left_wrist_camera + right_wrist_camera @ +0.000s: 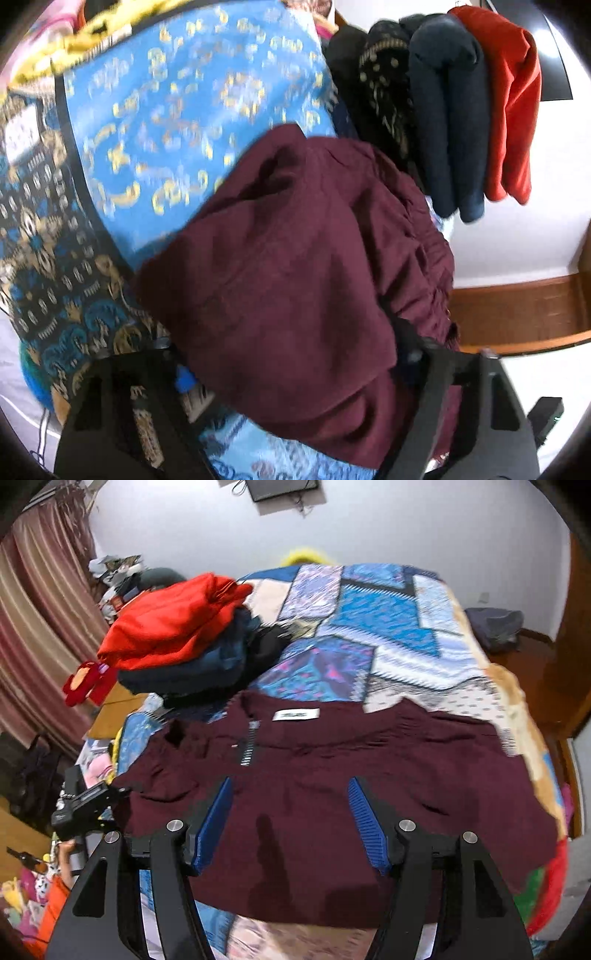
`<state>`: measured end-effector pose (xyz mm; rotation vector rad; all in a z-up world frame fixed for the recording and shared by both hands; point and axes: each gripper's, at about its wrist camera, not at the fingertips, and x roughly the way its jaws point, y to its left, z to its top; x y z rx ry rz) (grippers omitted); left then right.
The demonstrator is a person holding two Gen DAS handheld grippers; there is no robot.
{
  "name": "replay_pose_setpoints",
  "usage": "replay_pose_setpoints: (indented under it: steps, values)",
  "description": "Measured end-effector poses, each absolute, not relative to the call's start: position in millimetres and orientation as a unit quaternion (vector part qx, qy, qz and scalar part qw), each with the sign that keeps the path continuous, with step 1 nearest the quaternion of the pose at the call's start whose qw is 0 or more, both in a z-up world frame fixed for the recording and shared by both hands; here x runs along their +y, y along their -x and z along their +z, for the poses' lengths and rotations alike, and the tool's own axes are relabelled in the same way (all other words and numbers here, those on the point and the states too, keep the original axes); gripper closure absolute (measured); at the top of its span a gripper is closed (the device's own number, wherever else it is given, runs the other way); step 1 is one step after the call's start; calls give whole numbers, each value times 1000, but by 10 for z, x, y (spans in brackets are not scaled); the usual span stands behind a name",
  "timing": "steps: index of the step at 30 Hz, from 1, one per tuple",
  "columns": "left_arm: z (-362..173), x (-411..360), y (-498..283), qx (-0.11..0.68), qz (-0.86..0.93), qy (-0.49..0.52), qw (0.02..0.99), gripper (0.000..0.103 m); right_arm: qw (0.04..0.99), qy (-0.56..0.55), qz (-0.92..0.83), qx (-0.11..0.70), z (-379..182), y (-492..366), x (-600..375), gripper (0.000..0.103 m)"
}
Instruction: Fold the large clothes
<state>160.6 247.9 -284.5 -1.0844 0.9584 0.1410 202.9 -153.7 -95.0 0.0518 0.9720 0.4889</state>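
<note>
A maroon garment (332, 775) lies spread on the patterned bedspread (369, 627), its white label (295, 715) facing up at the collar. My right gripper (290, 786) is open above its near part, blue pads (364, 816) wide apart, nothing between them. My left gripper shows at the garment's left edge in the right wrist view (88, 801). In the left wrist view the maroon cloth (295, 277) is bunched up over my left gripper (295, 369) and hides its fingertips; a blue pad (183, 380) peeks out.
A stack of folded clothes, red on top (173, 627) with dark blue and black below, sits on the bed's far left; it also shows in the left wrist view (509, 110). Wooden furniture (517, 317), a curtain (37, 627) and floor clutter (29, 886) surround the bed.
</note>
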Motion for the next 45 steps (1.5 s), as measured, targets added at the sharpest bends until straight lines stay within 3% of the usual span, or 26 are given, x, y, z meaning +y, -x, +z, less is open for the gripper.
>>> replay_pose_setpoints:
  steps: [1,4,17,21,27,34,45]
  values:
    - [-2799,2465,-1621,435,69,483,757,54,853,-26,236,465,-972,-2039,-1476,42]
    - [-2586,2405,-1626,422,76,446,785,69,848,-30,243,470,-1022,-2036,-1369,42]
    - [-843,1864,-1424,279,76,300,909,75,812,-18,271,516,-1334,-2019,-963,42]
    - [-508,1457,-1536,259,70,229,936,76,782,-16,302,545,-1642,-1952,-629,30]
    - [-367,885,-1902,268,44,166,948,76,766,-18,340,545,-1632,-1973,-589,29]
    - [-380,-7,-2327,283,-25,107,953,76,821,-103,268,493,-1209,-2029,-1737,29]
    - [-1430,-1589,-2716,430,-165,-26,887,75,864,-133,101,474,-1128,-1756,-3185,29]
